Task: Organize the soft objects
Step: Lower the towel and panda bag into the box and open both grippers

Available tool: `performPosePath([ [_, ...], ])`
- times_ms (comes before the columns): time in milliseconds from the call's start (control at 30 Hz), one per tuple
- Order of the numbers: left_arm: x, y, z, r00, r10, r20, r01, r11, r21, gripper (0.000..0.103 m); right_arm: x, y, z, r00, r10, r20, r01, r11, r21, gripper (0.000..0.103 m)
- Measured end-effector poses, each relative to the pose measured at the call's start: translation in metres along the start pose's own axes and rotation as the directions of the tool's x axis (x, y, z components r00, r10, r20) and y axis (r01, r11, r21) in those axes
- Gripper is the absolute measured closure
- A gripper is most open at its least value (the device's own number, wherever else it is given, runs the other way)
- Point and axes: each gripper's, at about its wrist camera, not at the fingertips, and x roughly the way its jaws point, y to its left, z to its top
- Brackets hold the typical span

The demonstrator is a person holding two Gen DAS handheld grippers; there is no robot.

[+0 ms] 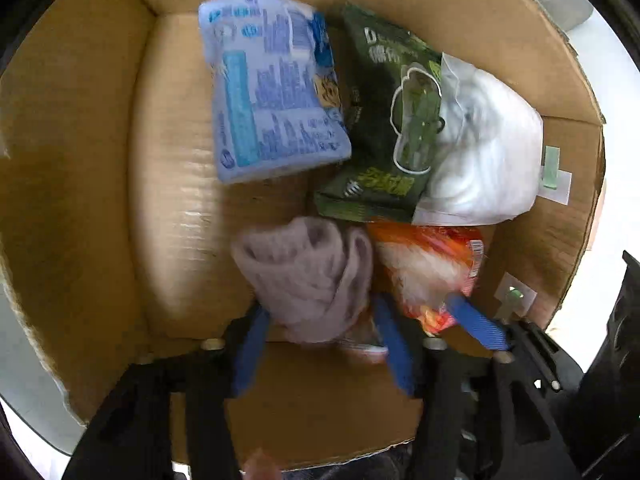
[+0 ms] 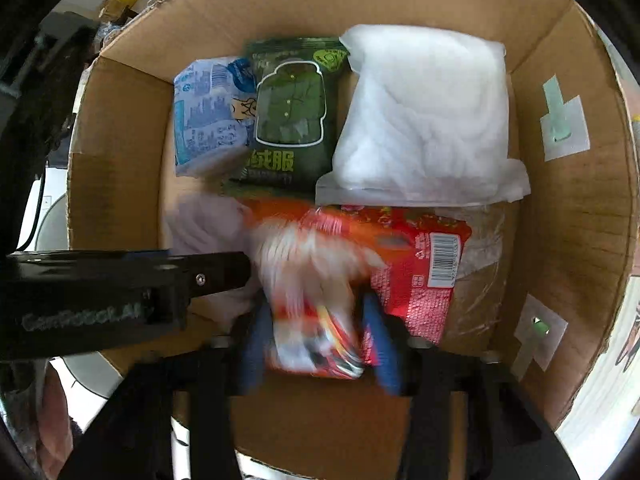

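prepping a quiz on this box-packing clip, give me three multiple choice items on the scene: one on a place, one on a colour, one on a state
1. Where does the white bag lie in the cardboard box?
A. left of the blue pack
B. right of the green pack
C. outside the box

2. What colour is the pack with the barcode?
A. red
B. black
C. purple

3. What is the left gripper doing?
A. hanging open and empty
B. shut on the pinkish knit cloth
C. gripping the box flap

Answers:
1 B, the white bag overlaps the right edge of the green pack, with the blue pack on the far side.
2 A, the red pack carries it.
3 B, its blue fingers flank the pinkish knit cloth.
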Motion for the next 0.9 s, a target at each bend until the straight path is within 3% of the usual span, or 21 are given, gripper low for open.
performPosePath([
  [33,-0.003,-0.001,-0.004,1.0,0.019,0.019,-0.019,1.0,0.005,0.034,-0.002,0.0,-0.001,1.0,-0.001,0.003,0.001,1.0,0.002,0.028],
  [267,-0.028,-0.01,-0.034,0.991,0.086,0.103,-0.088,0.996,0.017,0.033,-0.023,-0.002,-0.013,0.999,-0.037,0.015,0.037,0.999,-0.005,0.028],
  [333,-0.039,-0.014,-0.044,0.985,0.101,0.142,-0.104,0.995,0.012,0.032,-0.032,-0.003,-0.02,0.997,-0.07,0.032,0.07,0.997,-0.015,0.019],
  [400,-0.046,-0.015,-0.057,0.98,0.105,0.172,-0.108,0.994,0.01,0.017,-0.039,-0.004,-0.029,0.996,-0.081,0.042,0.082,0.996,-0.028,0.005],
  [467,-0.056,-0.016,-0.073,0.97,0.125,0.209,-0.129,0.992,0.004,0.012,-0.049,-0.005,-0.038,0.992,-0.107,0.067,0.11,0.993,-0.042,0.0],
  [600,-0.08,-0.015,-0.098,0.938,0.177,0.299,-0.182,0.983,-0.011,0.011,-0.072,-0.008,-0.053,0.975,-0.175,0.139,0.183,0.982,-0.05,0.0],
  [900,-0.115,-0.01,-0.143,0.852,0.235,0.468,-0.232,0.97,-0.065,0.011,-0.132,-0.011,-0.091,0.946,-0.177,0.271,0.192,0.981,-0.029,0.0],
])
